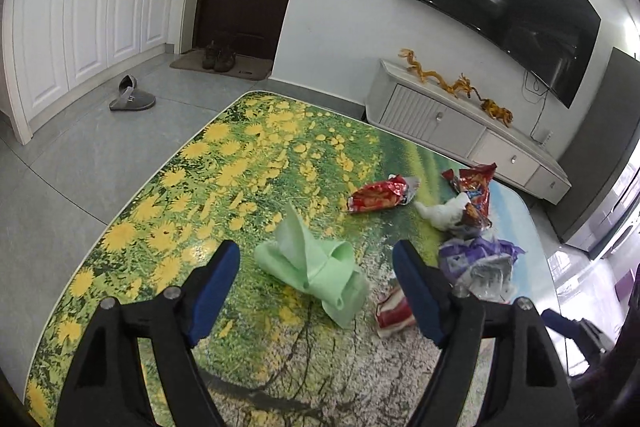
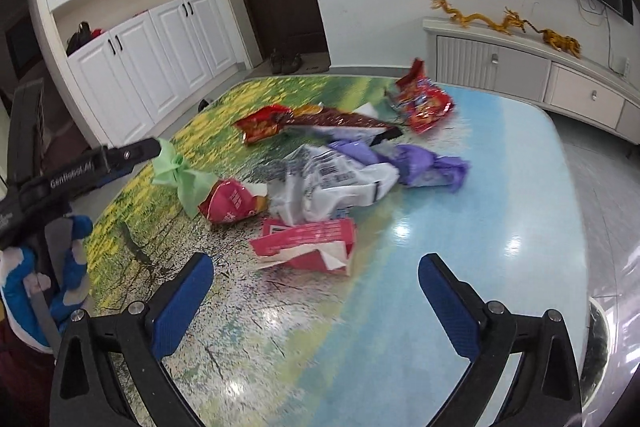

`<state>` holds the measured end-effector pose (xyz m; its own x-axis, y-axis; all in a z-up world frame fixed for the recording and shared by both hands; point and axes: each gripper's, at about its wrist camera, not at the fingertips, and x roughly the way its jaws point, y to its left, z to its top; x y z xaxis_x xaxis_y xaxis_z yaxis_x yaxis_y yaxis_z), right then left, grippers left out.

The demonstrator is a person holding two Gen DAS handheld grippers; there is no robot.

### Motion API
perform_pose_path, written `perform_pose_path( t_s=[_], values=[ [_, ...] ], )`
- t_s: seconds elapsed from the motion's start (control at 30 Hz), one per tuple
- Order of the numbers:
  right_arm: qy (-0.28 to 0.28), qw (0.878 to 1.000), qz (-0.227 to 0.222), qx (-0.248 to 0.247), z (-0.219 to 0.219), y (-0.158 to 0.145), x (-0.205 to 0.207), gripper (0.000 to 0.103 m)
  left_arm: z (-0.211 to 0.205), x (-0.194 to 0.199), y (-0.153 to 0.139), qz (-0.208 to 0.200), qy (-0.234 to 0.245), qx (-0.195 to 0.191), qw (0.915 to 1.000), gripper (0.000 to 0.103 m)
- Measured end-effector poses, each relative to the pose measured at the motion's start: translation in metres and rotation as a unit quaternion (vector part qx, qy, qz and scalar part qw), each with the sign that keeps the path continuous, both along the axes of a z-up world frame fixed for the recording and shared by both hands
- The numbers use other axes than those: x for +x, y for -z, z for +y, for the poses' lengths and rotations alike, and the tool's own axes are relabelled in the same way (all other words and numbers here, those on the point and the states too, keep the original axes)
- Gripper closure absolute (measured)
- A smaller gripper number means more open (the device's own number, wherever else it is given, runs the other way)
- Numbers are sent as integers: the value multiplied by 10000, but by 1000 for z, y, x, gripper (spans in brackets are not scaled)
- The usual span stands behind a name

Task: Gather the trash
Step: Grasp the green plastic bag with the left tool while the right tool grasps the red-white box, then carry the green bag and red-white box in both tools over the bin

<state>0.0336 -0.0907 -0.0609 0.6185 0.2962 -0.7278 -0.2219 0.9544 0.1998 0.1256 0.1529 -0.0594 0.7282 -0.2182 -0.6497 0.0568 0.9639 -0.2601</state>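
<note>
Right now the trash lies in a loose heap on the shiny flower-picture bench (image 1: 168, 183), toward its blue end and well in from the edges: a soft pale green bag (image 1: 316, 267) with a floppy knot, crinkly red snack wrappers (image 2: 424, 103), a scrunched purple bag (image 2: 416, 163), a white bag with black print (image 2: 332, 183) and a squashed pink box (image 2: 308, 243). The left claw (image 1: 316, 263) is wide open with the green bag between its blue fingers (image 1: 212, 291), not squeezed. The right claw (image 2: 316, 291) is wide open too, empty, just before the pink box.
</note>
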Motion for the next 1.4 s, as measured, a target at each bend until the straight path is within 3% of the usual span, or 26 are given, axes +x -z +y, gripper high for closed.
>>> perform_pose_path(
  t_s=[0.3,0.47,0.63,0.73,1.2,1.4],
  values=[
    [285,9989,366,-19,18,23,26,0,-7,29,28,403,-83,145,9990,25],
    [371,9984,429,-79,17,27,30,0,-5,32,41,579,-86,22,9983,25],
    [401,9980,369,-305,20,30,28,25,-4,29,45,582,-23,-93,9983,27],
    [405,9981,326,-342,19,31,26,38,-6,26,44,552,37,-97,9984,35],
    [225,9993,271,-98,2,24,-13,40,-1,1,36,448,-20,-139,9989,57],
    [241,9996,151,62,-6,11,-32,40,0,-18,27,356,2,-108,9993,59]
  ],
)
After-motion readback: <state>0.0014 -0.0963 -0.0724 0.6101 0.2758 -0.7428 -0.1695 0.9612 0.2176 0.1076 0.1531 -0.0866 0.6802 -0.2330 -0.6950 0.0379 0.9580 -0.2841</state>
